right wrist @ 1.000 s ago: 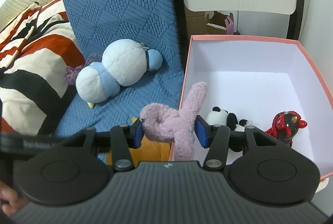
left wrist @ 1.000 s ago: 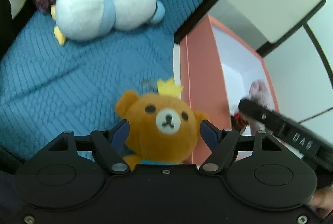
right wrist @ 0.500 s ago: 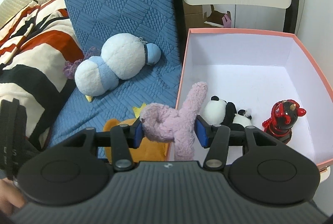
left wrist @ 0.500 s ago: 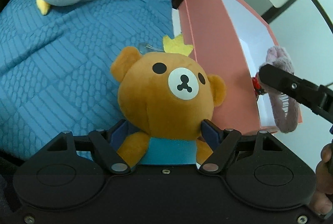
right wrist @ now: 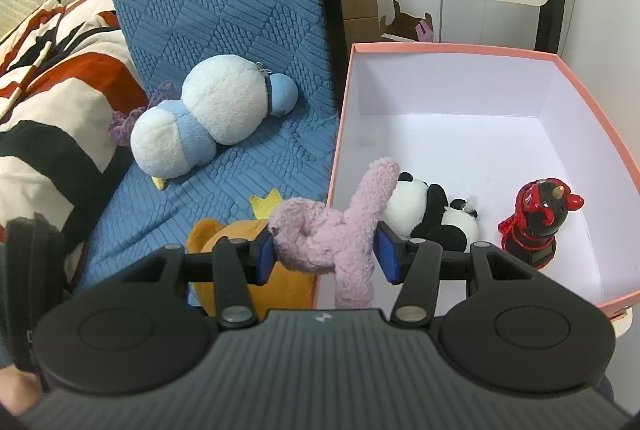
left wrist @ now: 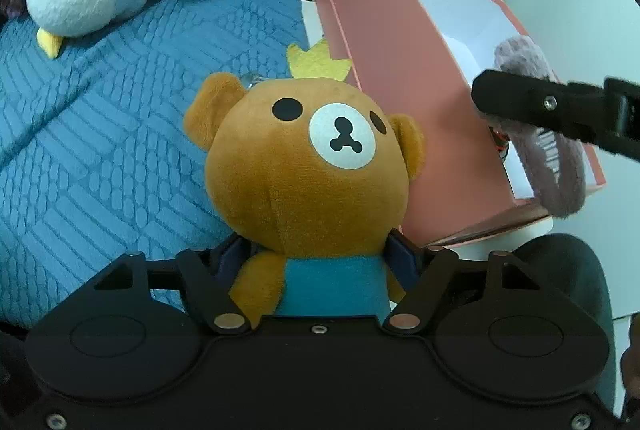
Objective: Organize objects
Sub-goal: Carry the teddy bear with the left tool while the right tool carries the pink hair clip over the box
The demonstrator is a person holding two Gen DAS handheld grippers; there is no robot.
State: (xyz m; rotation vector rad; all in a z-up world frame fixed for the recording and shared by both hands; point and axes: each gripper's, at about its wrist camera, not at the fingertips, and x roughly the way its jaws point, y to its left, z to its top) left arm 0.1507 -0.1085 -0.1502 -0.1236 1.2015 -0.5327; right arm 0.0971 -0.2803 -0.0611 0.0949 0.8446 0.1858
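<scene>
- Where the blue quilted cover [right wrist: 224, 10] drapes the seat, the pink box [right wrist: 576, 98] sits just beside its right edge, open top, white inside.
- White-and-blue plush [right wrist: 208, 118] lies on its side on the cover, well apart from both grippers; purple yarn bit [right wrist: 124, 120] touching its far end.
- Striped cushion [right wrist: 52, 118] at the left edge of the cover.
- Left gripper [left wrist: 320, 262]: pads clamped on the brown bear plush [left wrist: 308, 166] at the body, just below the head. Bear is upright, face to camera, yellow crown [left wrist: 318, 60] on top, held above the cover next to the box's outer wall.
- Right gripper [right wrist: 326, 250]: blue pads pinched on the pink fuzzy plush [right wrist: 332, 230], knotted part between them, one limb sticking up, one hanging down. Sits at the box's near-left wall, roughly over the rim.
- Inside box: panda plush [right wrist: 432, 210] lying on the floor near the left wall.
- Red-and-black figurine [right wrist: 538, 218] upright near the right wall, apart from the panda.
</scene>
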